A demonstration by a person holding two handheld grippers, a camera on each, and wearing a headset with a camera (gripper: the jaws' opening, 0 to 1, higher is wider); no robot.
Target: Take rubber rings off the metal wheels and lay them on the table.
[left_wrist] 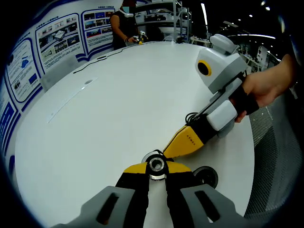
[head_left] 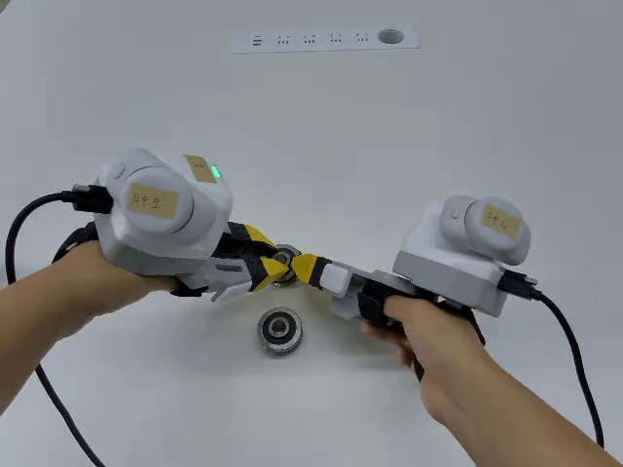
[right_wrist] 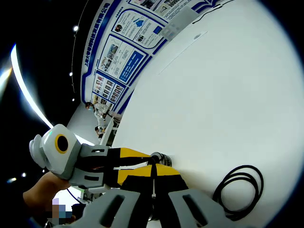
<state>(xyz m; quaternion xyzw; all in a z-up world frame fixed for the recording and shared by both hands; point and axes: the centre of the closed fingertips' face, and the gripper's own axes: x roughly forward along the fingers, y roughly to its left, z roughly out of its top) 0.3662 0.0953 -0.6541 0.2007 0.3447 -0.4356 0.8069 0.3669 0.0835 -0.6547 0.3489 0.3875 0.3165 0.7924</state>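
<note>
A small metal wheel (head_left: 285, 261) with a black rubber ring around its rim is held above the table. My left gripper (head_left: 277, 268) comes in from the left and is shut on this wheel (left_wrist: 156, 164), its yellow tips on either side of the hub. My right gripper (head_left: 304, 268) reaches in from the right with its tips together at the wheel's rim (right_wrist: 159, 157), pinching the ring there. A second wheel (head_left: 280, 330), black ring still on, lies flat on the table just below both grippers.
A white power strip (head_left: 325, 39) lies at the table's far edge. A thin black double loop (right_wrist: 237, 190) lies on the white table. Black cables trail from both grippers toward the near edge. People stand at a distant bench (left_wrist: 124, 23).
</note>
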